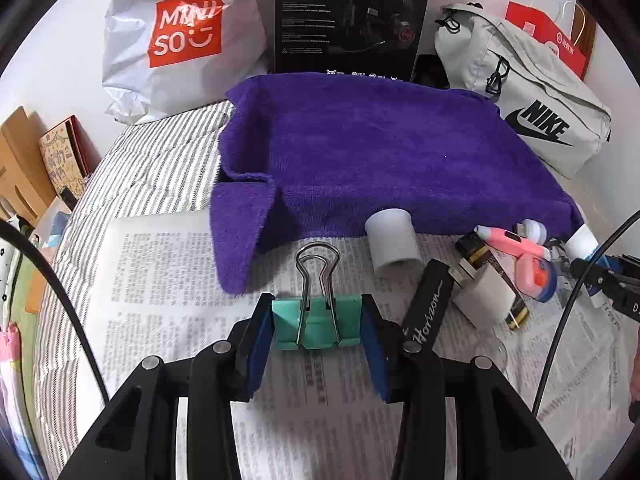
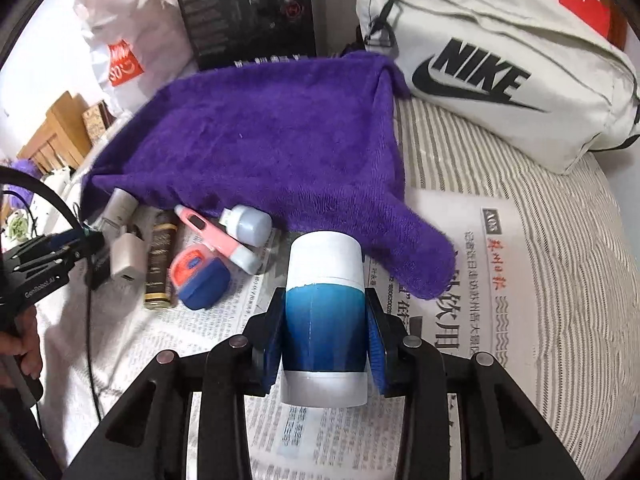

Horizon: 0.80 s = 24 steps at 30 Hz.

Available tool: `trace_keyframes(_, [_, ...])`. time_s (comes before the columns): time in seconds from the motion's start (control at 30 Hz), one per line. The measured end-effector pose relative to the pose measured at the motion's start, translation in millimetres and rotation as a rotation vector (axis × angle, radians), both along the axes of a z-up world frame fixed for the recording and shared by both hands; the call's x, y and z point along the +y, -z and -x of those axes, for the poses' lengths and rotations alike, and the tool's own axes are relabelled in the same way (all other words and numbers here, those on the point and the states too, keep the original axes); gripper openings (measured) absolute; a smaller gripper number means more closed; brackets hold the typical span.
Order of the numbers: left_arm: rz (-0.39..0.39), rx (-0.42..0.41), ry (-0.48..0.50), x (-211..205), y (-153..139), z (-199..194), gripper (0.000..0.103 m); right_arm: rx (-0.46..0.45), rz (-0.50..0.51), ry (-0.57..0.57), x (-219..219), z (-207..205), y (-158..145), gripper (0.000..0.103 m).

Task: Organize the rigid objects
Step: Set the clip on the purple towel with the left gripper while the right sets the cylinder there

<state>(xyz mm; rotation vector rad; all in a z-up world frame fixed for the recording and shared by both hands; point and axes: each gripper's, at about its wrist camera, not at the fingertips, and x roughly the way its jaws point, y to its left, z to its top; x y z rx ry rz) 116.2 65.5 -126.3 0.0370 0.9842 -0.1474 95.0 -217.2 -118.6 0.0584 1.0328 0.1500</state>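
Observation:
My left gripper (image 1: 317, 322) is shut on a teal binder clip (image 1: 316, 322) with silver wire handles, held over the newspaper (image 1: 168, 280). My right gripper (image 2: 325, 332) is shut on a blue and white cylinder container (image 2: 325, 312). A purple towel (image 1: 360, 152) covers a raised flat thing behind; it also shows in the right wrist view (image 2: 260, 140). Along its front edge lie a white cup (image 1: 394, 244), a black "Horizon" case (image 1: 430, 304), a white charger (image 1: 482, 292), a dark gold bottle (image 2: 160, 268), a pink thermometer (image 2: 212, 236) and a pink-blue tape measure (image 2: 200, 276).
A Miniso bag (image 1: 180, 36), a black headset box (image 1: 352, 16), a grey Nike bag (image 1: 532, 92) and a red paper bag (image 1: 548, 36) stand along the back wall. The striped bedding (image 1: 160, 160) lies under the newspaper. Wooden furniture (image 1: 20, 160) is at the left.

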Motion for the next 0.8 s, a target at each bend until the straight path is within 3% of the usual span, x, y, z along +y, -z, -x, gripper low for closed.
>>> trace_keyframes(0.43, [0.045,0.005,-0.041,12.6,-31.4,14.1,0.040,-0.027,-0.041,-0.035,-0.2,-2.3,-35.2,0.036])
trace_keyframes(0.8, [0.080,-0.036,-0.028,15.3,-71.5,-22.4,0.040,-0.080,-0.058,-0.051,-1.8,-42.9,-63.7,0.036])
